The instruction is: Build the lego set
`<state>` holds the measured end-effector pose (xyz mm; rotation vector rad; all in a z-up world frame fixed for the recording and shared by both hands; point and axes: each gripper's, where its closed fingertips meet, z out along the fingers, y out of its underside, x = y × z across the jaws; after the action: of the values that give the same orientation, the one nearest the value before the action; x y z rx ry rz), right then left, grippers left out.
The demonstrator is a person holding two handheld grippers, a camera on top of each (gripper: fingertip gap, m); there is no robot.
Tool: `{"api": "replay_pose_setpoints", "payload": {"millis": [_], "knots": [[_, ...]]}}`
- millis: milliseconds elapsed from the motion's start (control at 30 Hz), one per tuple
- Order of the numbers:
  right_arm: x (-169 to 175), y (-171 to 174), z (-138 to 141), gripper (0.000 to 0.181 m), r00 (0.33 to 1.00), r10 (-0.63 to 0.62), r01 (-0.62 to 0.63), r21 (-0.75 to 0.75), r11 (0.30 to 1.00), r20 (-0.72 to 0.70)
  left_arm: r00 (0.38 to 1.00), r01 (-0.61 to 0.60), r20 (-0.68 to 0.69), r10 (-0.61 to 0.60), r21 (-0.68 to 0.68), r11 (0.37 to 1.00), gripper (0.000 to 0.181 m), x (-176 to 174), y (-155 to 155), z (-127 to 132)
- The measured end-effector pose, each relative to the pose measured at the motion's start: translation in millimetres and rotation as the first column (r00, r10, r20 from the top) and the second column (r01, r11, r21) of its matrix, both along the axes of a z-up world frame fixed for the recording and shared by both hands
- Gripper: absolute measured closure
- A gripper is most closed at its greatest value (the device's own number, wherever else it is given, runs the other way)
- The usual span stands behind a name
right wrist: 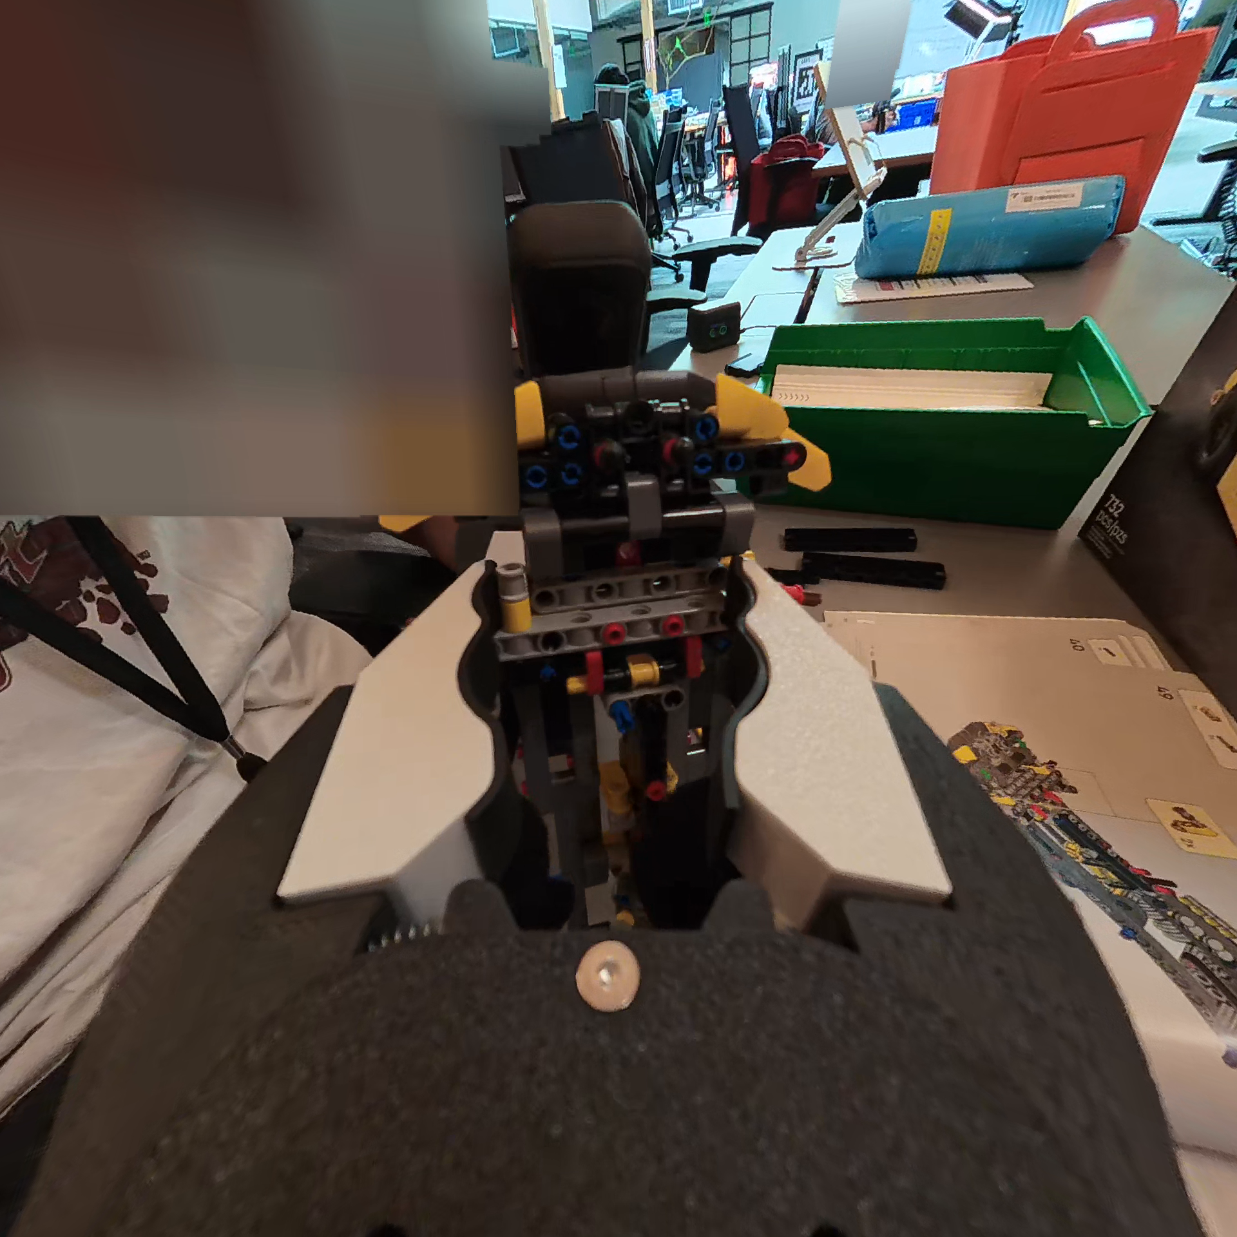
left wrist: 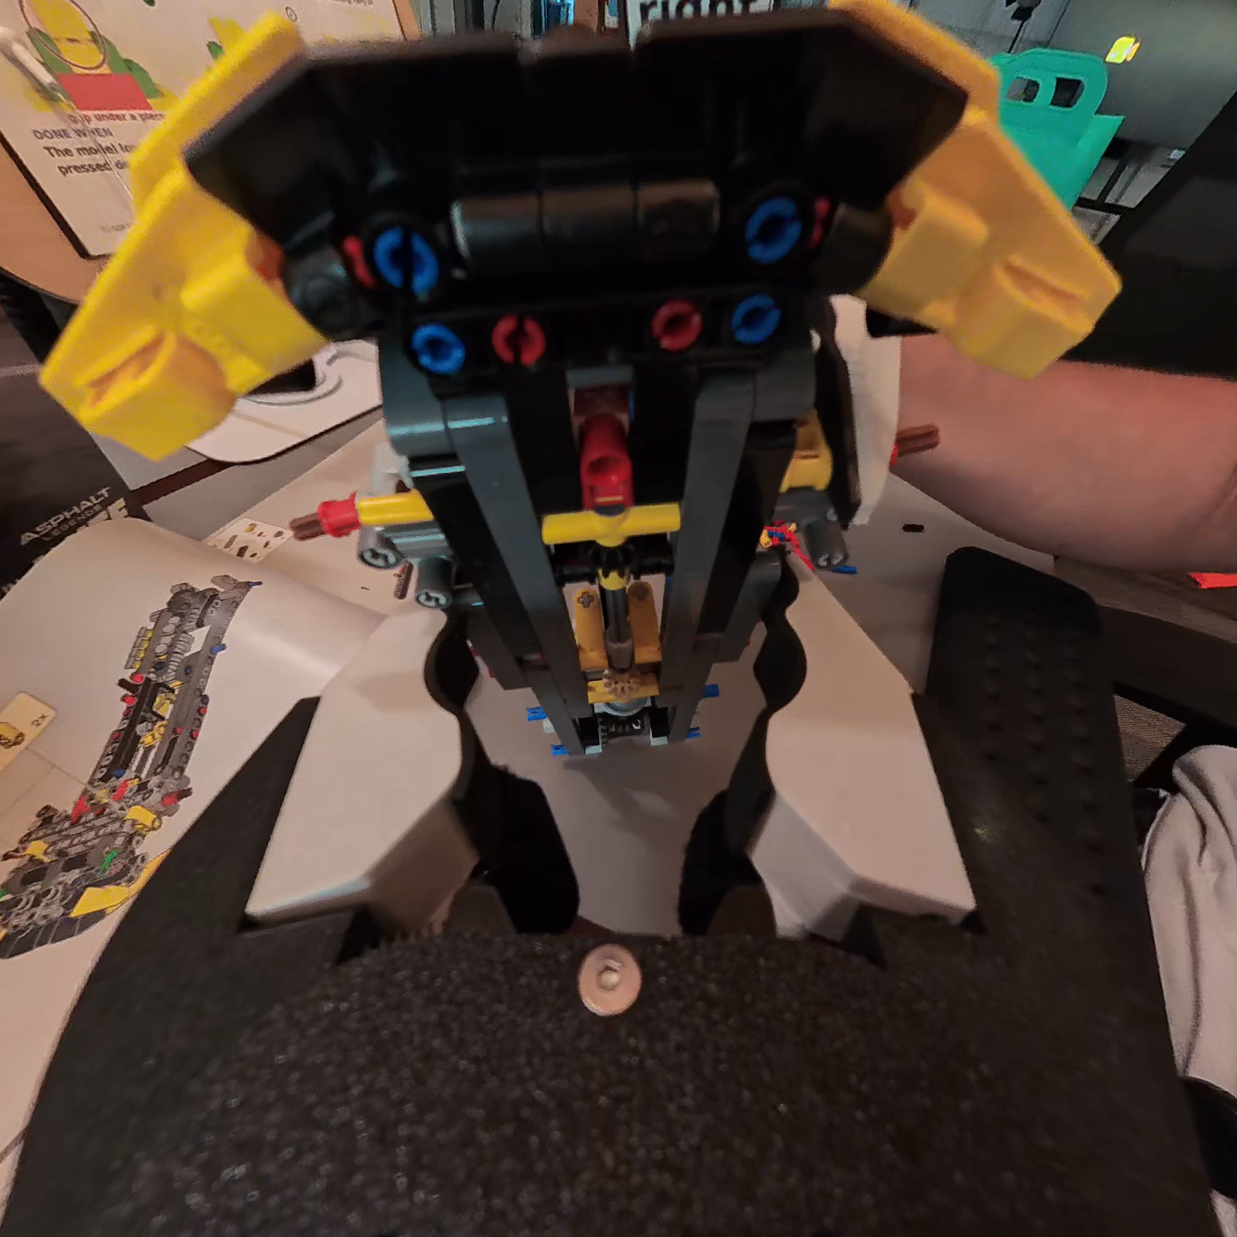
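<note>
Lego model (right wrist: 629,602) above manual-strewn table (right wrist: 1004,549), office behind.

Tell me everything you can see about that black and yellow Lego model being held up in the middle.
The half-built black and yellow plastic Lego model is a long, narrow frame of dark grey and black beams, studded with blue and red pins. Yellow axles and a small tan gear sit along its centre. One end flares into a wide black panel flanked by yellow wing pieces. It is held off the desk, with the left gripper and the right gripper each closed on it, their white jaws touching its sides.
</note>
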<state>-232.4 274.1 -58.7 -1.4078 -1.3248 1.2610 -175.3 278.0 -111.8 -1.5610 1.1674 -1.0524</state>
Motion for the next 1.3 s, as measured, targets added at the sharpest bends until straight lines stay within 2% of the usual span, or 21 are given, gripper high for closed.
{"api": "replay_pose_setpoints", "payload": {"millis": [233,333,433,533,600,733,833,933,1033,1067,1133,1200,1233,1300], "knots": [[6,-2,4,0.113,0.999,-0.044,0.044,0.001,0.999,-0.012,0.999,-0.002,0.047,0.001,0.014,1.000,0.097,6,-3,4],[17,-7,6,0.102,0.997,-0.077,0.077,0.028,0.997,0.021,0.998,-0.051,0.035,0.048,0.095,0.994,0.097,7,1,3],[41,-12,5,0.102,0.987,-0.138,0.134,0.053,0.990,0.080,0.996,-0.086,0.040,0.080,0.176,0.981,0.098,9,0,6],[64,-27,8,0.110,0.976,-0.185,0.184,0.023,0.983,0.118,0.995,-0.102,0.040,0.094,0.288,0.952,0.097,12,-7,10],[69,-48,4,0.109,0.977,-0.164,0.167,-0.012,0.986,0.135,0.995,-0.095,0.015,0.096,0.347,0.933,0.098,17,-13,7],[83,-78,-22,0.105,0.944,-0.157,0.181,-0.057,0.982,0.289,0.993,-0.067,-0.049,0.103,0.484,0.872,0.098,28,-26,-3],[87,-85,-7,0.104,0.935,-0.244,0.276,-0.098,0.956,0.258,0.989,-0.058,-0.080,0.124,0.564,0.824,0.098,35,-33,-6],[86,-84,9,0.108,0.864,-0.413,0.451,-0.078,0.889,0.287,0.978,-0.069,-0.110,0.177,0.629,0.775,0.098,41,-35,-9],[87,-82,10,0.110,0.743,-0.576,0.602,0.036,0.798,0.340,0.962,-0.080,-0.134,0.240,0.699,0.710,0.098,47,-38,-11],[85,-82,6,0.115,0.707,-0.610,0.633,0.064,0.771,0.358,0.956,-0.072,-0.148,0.255,0.722,0.688,0.098,49,-40,-14],[93,-75,-7,0.129,0.592,-0.698,0.714,0.140,0.686,0.403,0.941,-0.062,-0.168,0.294,0.769,0.636,0.098,52,-42,-19],[103,-75,-24,0.145,0.512,-0.729,0.727,0.221,0.649,0.455,0.928,-0.039,-0.185,0.324,0.816,0.576,0.097,54,-45,-24],[108,-77,-36,0.146,0.482,-0.723,0.716,0.253,0.651,0.496,0.924,-0.026,-0.193,0.331,0.831,0.556,0.097,55,-47,-26],[115,-80,-53,0.149,0.461,-0.717,0.688,0.300,0.661,0.522,0.914,0.012,-0.228,0.335,0.842,0.539,0.097,57,-51,-35]]}}
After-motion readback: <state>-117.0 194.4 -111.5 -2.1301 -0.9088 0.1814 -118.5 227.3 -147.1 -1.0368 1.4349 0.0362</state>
